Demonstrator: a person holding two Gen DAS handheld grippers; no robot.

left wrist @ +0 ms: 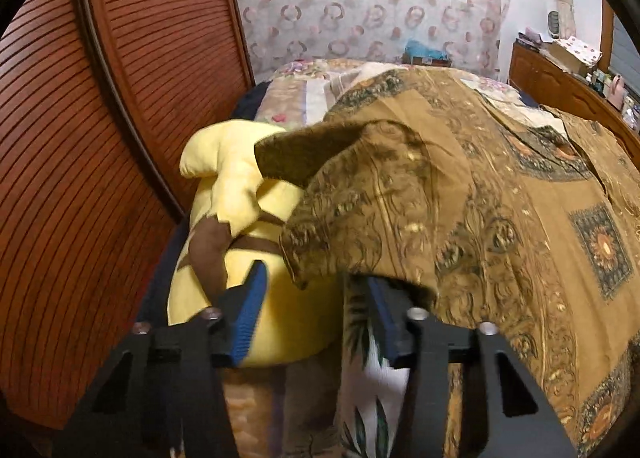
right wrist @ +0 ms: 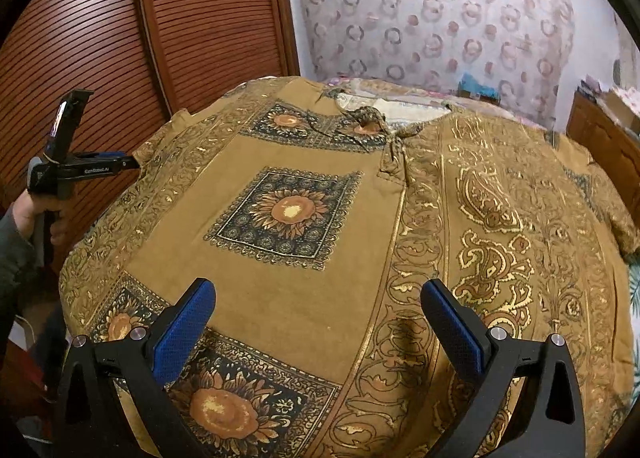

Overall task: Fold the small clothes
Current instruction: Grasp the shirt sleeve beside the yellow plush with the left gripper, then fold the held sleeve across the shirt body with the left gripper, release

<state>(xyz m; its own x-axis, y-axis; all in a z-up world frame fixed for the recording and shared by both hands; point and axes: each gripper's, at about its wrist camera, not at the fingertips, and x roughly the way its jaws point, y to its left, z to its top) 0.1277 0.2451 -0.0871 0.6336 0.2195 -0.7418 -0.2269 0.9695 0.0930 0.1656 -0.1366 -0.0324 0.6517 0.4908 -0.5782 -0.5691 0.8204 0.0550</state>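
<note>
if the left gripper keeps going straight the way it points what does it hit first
Most likely the hanging edge of the brown patterned garment, which droops right at the left gripper. The yellow plush toy lies just behind and left; depth is hard to judge.

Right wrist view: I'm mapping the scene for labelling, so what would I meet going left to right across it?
Person's hand holding the left gripper → louvred wooden door → brown patterned garment spread on the bed → ring-patterned curtain → wooden cabinet.
</note>
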